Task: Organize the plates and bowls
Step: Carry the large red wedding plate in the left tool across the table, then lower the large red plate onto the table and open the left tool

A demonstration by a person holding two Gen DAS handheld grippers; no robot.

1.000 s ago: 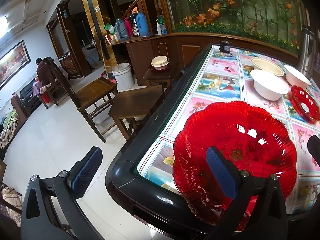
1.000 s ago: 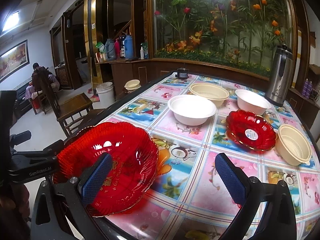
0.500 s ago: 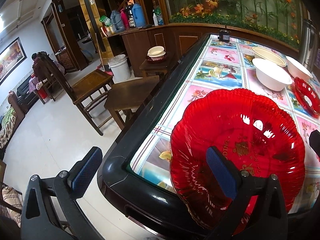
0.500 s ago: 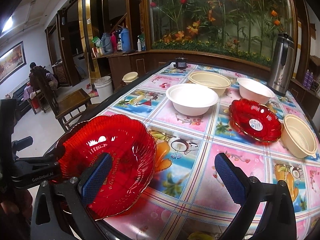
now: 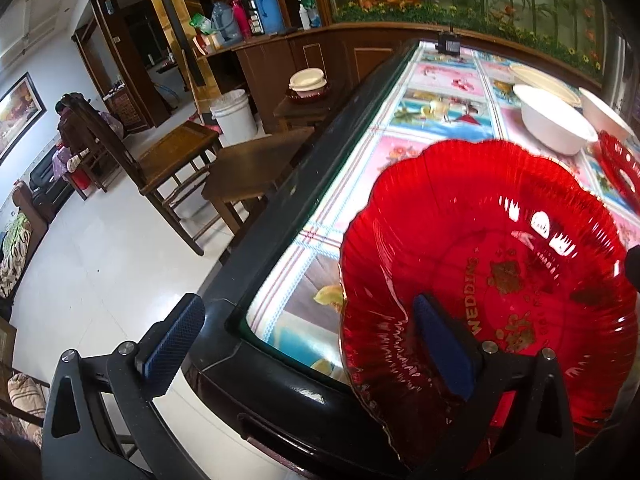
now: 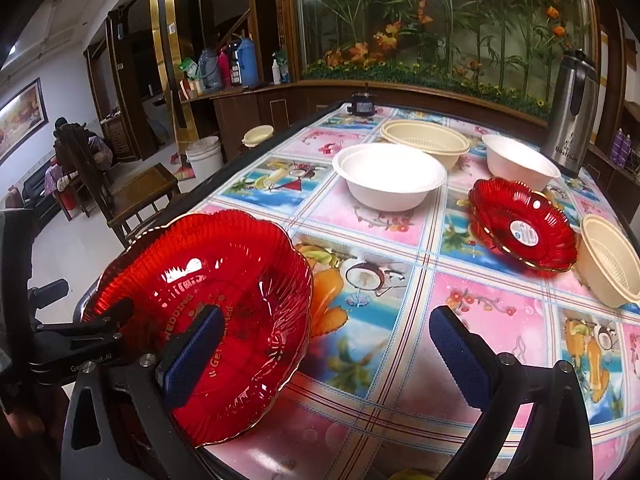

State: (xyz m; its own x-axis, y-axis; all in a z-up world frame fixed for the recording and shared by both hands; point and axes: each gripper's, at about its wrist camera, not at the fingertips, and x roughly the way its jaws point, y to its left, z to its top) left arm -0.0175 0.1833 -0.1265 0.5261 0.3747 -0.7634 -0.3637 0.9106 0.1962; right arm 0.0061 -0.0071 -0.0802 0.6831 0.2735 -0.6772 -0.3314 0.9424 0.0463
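Barely started from what I can see. The big red ribbed glass plate (image 6: 200, 312) sits tilted at the near left corner of the picture-tiled counter (image 6: 380, 280), with both tongs, left (image 5: 312, 344) and right (image 6: 328, 356), spread wide apart and gripping nothing. Far side, the white bowls (image 6: 390, 178), cream baskets (image 6: 426, 142) and the smaller red plate (image 6: 524, 230) are all loose, unstacked.
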